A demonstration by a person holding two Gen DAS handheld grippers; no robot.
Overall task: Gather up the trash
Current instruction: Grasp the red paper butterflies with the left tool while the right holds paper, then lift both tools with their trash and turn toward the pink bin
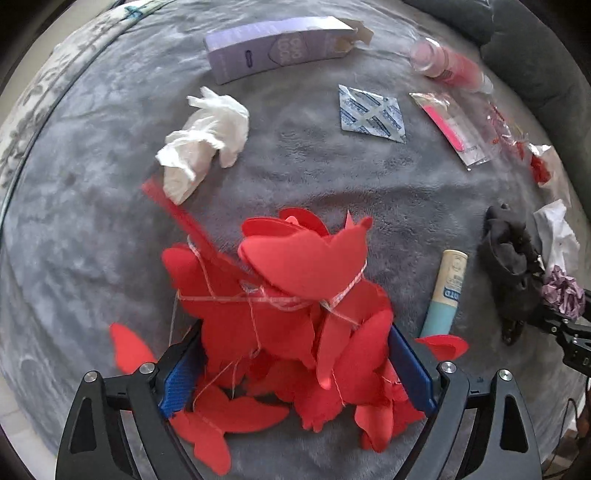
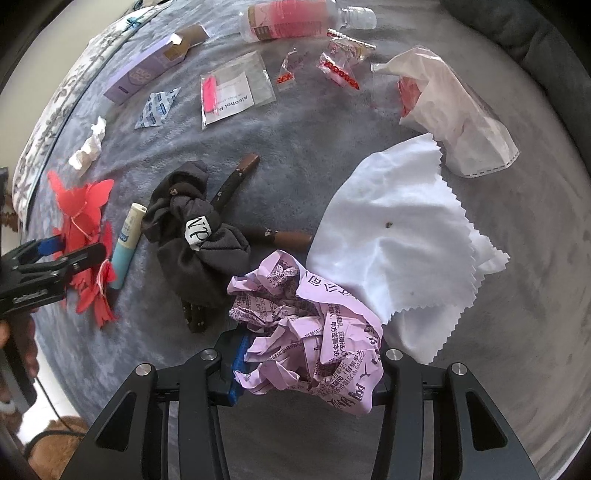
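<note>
Left gripper [image 1: 295,354] fingers wide astride tangled red paper-butterfly garland [image 1: 288,295] beside crumpled white tissue [image 1: 207,140]; close low, gathering strings. Right gripper [image 2: 306,365] clamps crumpled pink printed paper [image 2: 310,332].

A home, likely a bedroom: a plush grey fleece blanket [image 1: 110,229] covers a bed, a floral-patterned grey-and-white sheet [image 1: 55,85] at its edge, household litter scattered across it

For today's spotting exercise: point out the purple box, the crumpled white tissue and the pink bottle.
purple box [image 1: 273,48], left wrist view, printed side face.
crumpled white tissue [image 1: 207,140], left wrist view, its middle.
pink bottle [image 2: 291,20], right wrist view, its label.
</note>
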